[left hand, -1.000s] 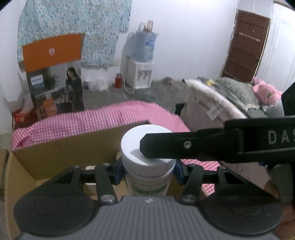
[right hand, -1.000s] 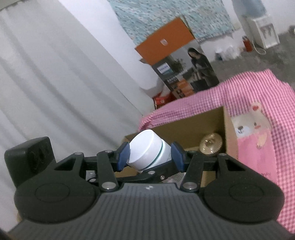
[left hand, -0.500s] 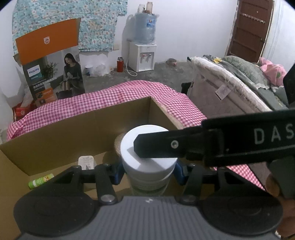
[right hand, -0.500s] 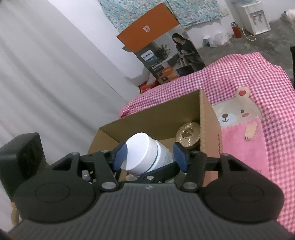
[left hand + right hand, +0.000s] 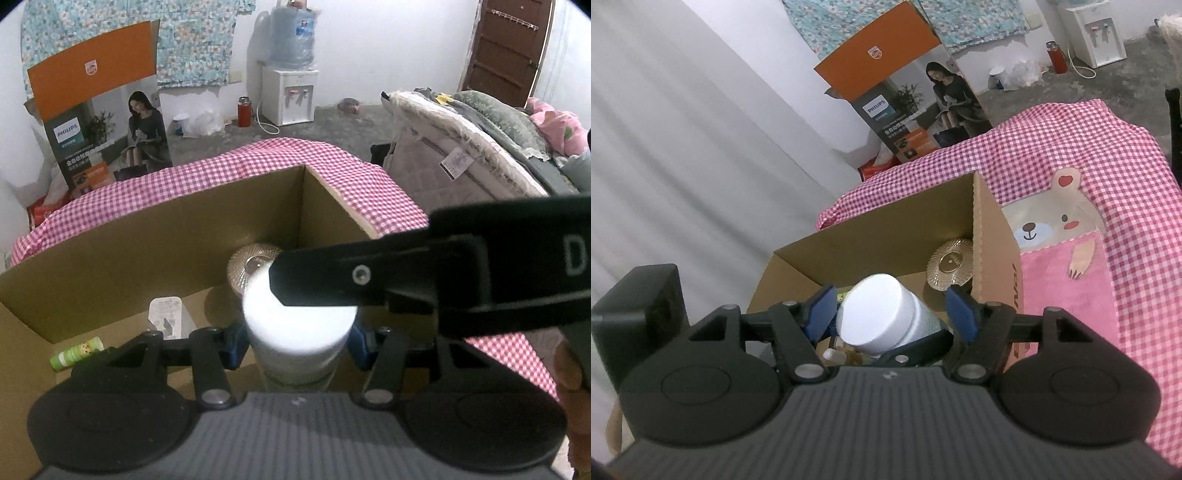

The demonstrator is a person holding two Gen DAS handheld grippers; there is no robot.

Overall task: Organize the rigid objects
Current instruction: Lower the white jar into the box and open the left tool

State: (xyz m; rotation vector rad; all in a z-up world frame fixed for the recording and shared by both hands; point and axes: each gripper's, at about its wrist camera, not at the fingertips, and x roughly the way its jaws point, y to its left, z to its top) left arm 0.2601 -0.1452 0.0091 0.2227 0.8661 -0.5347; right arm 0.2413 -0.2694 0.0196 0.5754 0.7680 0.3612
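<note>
On the checked cloth, from my left wrist view: the pink gingham cloth (image 5: 332,166) fills the far ground from 10 to 2 o'clock, and I see the box sitting on it.
Cardboard box: the open brown box (image 5: 147,243) takes up my centre; its far wall runs from 9 o'clock up to a corner at 12, and its right wall comes back toward 3. From the right wrist view I look into it (image 5: 993,240) from above at 12 o'clock.
Left gripper: my left gripper (image 5: 297,341) sits at 6 o'clock, blue pads pressed on both sides of the white-lidded jar; I am holding it.
Right gripper: my right gripper (image 5: 892,312) has its blue pads spread wide, with a gap on either side of the jar lid; it grips nothing. Its black finger crosses my left view from 3 o'clock, over the lid.
Jar: the white-lidded jar (image 5: 299,325) stands upright between the left pads, above the box interior; in the right view (image 5: 875,314) it leans toward 11.
Glass dish: a ribbed, gold-tinted dish (image 5: 245,264) leans in the far right corner of the box, just behind the jar.
White packet: a small white packet (image 5: 166,314) lies on the box floor at 9 o'clock.
Green tube: a small green tube (image 5: 75,352) lies at 8 o'clock by the left wall.
</note>
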